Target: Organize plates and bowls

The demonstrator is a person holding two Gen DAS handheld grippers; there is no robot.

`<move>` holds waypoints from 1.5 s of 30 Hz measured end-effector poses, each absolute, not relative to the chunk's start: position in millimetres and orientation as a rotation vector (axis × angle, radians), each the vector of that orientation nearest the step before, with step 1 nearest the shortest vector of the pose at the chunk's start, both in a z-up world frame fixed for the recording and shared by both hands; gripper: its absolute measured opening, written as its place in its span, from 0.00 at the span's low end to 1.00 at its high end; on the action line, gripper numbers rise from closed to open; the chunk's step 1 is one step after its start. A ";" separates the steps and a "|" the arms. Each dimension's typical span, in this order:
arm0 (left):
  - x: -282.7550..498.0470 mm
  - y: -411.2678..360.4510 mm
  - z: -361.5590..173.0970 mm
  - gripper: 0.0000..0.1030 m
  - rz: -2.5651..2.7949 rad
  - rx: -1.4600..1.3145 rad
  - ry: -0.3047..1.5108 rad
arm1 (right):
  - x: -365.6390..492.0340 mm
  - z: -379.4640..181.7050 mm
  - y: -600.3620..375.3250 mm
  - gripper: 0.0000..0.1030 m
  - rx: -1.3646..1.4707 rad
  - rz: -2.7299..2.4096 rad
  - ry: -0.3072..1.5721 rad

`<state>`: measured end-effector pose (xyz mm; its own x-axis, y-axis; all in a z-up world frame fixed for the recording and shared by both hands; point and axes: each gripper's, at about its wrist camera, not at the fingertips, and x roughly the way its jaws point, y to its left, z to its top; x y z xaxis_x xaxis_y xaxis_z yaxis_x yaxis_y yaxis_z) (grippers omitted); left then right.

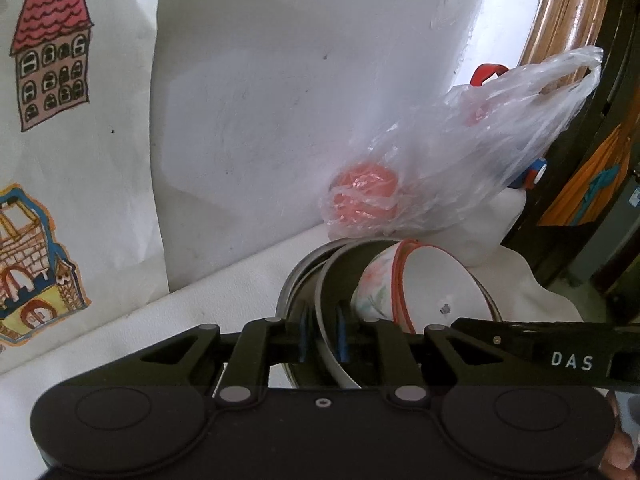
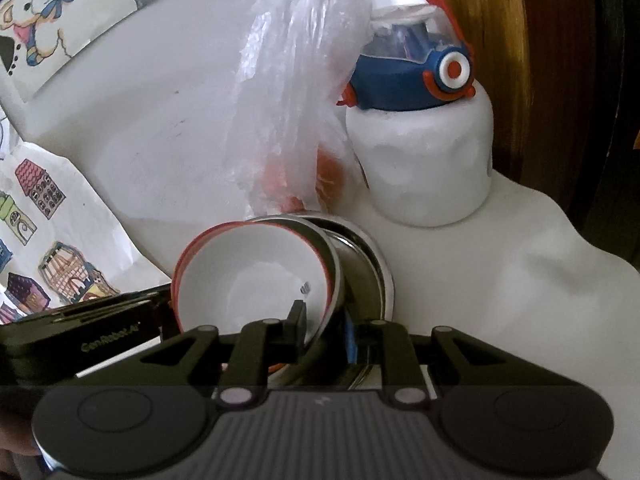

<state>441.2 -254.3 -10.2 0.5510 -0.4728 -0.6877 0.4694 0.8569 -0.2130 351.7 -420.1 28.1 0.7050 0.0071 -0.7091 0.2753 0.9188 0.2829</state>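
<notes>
A white bowl (image 1: pixel 432 280) with a red rim and a flowered outside lies tilted inside a steel bowl (image 1: pixel 332 268), which sits in a wider steel dish (image 1: pixel 286 292). My left gripper (image 1: pixel 323 336) is shut on the steel bowl's grey rim, which runs between its blue pads. In the right wrist view the white bowl (image 2: pixel 248 272) faces me. My right gripper (image 2: pixel 324 330) is shut on its near rim, one finger inside it and the blue pad outside against the steel bowl's wall (image 2: pixel 336 268). Each gripper's black casing shows in the other's view.
A clear plastic bag (image 1: pixel 440 160) with orange-red round things stands just behind the bowls. Right of it is a bottle (image 2: pixel 420 152) with a blue and red lid. Everything rests on a white cloth (image 2: pixel 500 280) against a wall with house drawings (image 1: pixel 52 52).
</notes>
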 end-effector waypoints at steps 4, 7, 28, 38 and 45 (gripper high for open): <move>437.3 -250.8 -8.6 0.19 -0.553 -0.008 0.809 | 347.8 27.7 -415.8 0.27 0.378 -0.159 0.748; 434.0 -247.1 -7.1 0.25 -0.554 -0.015 0.803 | 345.3 28.7 -411.5 0.32 0.357 -0.160 0.728; 382.3 -188.2 32.6 0.66 -0.572 -0.101 0.704 | 269.4 70.8 -374.8 0.92 0.289 -0.239 0.520; 324.0 -140.2 64.3 0.94 -0.576 -0.098 0.591 | 209.4 82.9 -331.1 1.00 0.274 -0.230 0.415; 275.3 -105.5 83.4 0.99 -0.555 -0.098 0.528 | 172.0 87.0 -308.4 1.00 0.283 -0.214 0.387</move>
